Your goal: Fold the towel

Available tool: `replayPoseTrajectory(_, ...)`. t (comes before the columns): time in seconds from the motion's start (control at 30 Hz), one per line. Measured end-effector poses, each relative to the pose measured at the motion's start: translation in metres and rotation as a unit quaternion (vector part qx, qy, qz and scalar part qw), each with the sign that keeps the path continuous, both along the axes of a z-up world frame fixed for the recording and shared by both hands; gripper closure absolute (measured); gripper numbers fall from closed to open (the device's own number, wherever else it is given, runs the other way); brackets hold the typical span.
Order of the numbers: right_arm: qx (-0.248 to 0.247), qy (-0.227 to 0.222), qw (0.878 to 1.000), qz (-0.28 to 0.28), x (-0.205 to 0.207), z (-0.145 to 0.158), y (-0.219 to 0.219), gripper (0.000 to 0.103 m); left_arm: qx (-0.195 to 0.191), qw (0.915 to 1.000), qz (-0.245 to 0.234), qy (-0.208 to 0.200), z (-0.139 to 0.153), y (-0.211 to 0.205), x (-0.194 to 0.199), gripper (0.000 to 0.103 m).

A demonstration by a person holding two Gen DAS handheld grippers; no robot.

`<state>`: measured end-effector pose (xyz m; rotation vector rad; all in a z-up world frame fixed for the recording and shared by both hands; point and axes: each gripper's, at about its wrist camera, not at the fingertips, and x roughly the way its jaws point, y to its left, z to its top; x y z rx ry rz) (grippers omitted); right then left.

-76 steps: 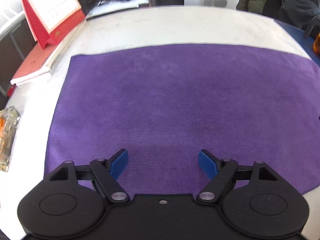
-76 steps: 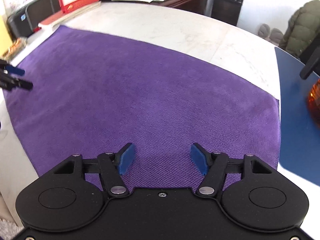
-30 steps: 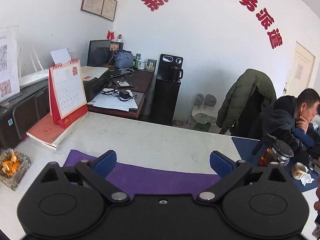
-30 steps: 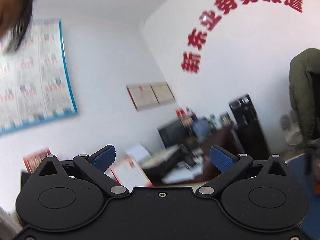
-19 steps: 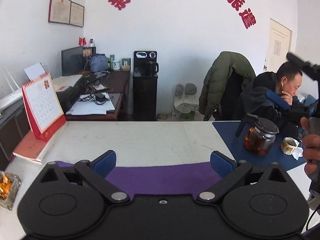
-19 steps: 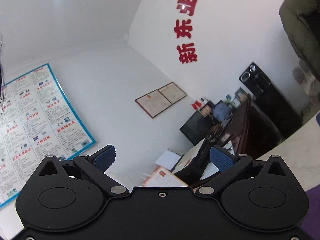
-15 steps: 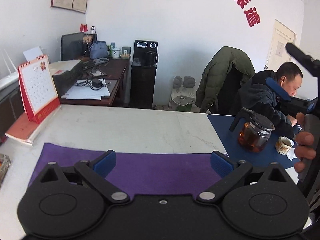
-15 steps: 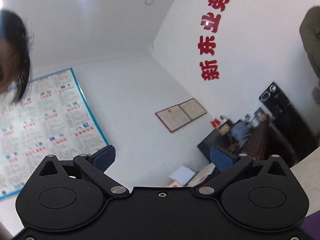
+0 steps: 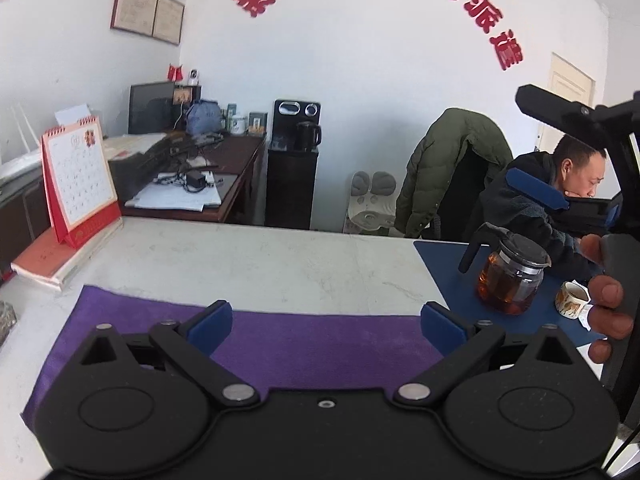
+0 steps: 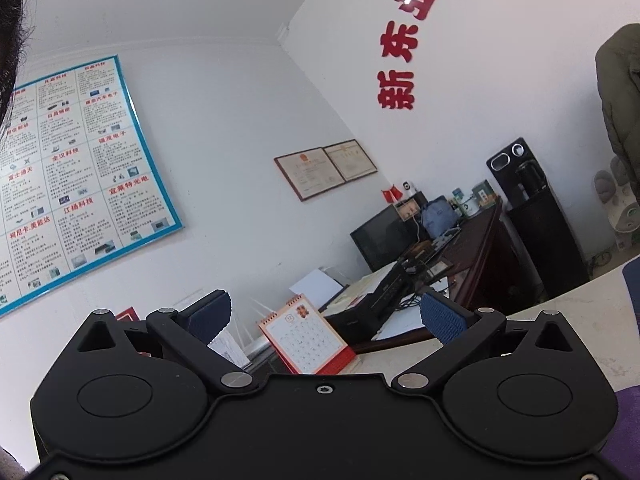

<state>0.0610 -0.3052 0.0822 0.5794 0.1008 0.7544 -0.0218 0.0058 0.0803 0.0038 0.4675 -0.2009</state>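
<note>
The purple towel (image 9: 320, 344) lies flat on the white table (image 9: 248, 260); the left wrist view shows only its far strip past my fingers. My left gripper (image 9: 326, 326) hovers low over the towel's near side, open, with nothing between its blue pads. In the same view my right gripper (image 9: 516, 136) is raised at the far right, held by a hand (image 9: 606, 300), jaws apart. The right wrist view points up at the wall: my right gripper (image 10: 326, 314) is open and empty, and a sliver of towel (image 10: 628, 420) shows at the bottom right.
A red desk calendar (image 9: 78, 180) stands on books (image 9: 44, 264) at the table's far left. A glass teapot (image 9: 510, 276) and a cup (image 9: 572, 300) sit on a blue mat (image 9: 448, 264) at the right. A person (image 9: 560, 184) sits behind it.
Both grippers have risen from close over the towel and tilted up toward the room. In the last half second the right view swung down toward the desk; both stay open.
</note>
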Motion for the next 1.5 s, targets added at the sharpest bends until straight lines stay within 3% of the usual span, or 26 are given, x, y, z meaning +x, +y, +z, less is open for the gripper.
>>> replayPoseTrajectory(0.37,-0.052,0.01,0.998,-0.036,-0.024,0.033,0.044,0.0,-0.041,0.9977,-0.042,0.033,-0.011,0.035,0.015,0.002)
replayPoseTrajectory(0.47,-0.075,0.028,0.994,-0.072,-0.03,0.037,0.049,0.0,-0.055,0.9963,-0.053,0.041,-0.019,0.046,0.023,0.002)
replayPoseTrajectory(0.63,-0.145,0.03,0.978,-0.143,-0.047,0.048,0.05,0.0,-0.053,0.9923,-0.094,0.061,-0.029,0.032,0.028,0.002)
replayPoseTrajectory(0.8,-0.228,0.013,0.952,-0.204,-0.065,0.049,0.037,0.0,-0.05,0.986,-0.136,0.082,-0.039,0.017,0.033,0.002)
replayPoseTrajectory(0.97,-0.314,0.074,0.916,-0.237,-0.053,0.019,0.021,0.0,0.053,0.9644,-0.207,0.156,-0.069,-0.047,0.031,0.002)
replayPoseTrajectory(1.1,-0.416,0.119,0.869,-0.238,-0.037,-0.02,0.017,0.0,0.064,0.9451,-0.274,0.167,-0.088,-0.091,0.018,0.002)
replayPoseTrajectory(1.23,-0.483,0.109,0.844,-0.204,-0.027,-0.053,0.014,0.0,0.076,0.9216,-0.345,0.16,-0.11,-0.134,0.008,0.002)
replayPoseTrajectory(1.33,-0.529,0.102,0.824,-0.179,-0.02,-0.077,0.012,0.0,0.087,0.9116,-0.366,0.165,-0.125,-0.16,0.007,0.004)
replayPoseTrajectory(1.43,-0.53,0.108,0.824,-0.17,-0.015,-0.09,0.007,0.0,0.089,0.9065,-0.37,0.183,-0.141,-0.179,0.007,0.01)
replayPoseTrajectory(1.5,-0.513,0.126,0.833,-0.163,-0.013,-0.09,0.011,0.0,0.086,0.9035,-0.37,0.198,-0.149,-0.187,0.006,0.012)
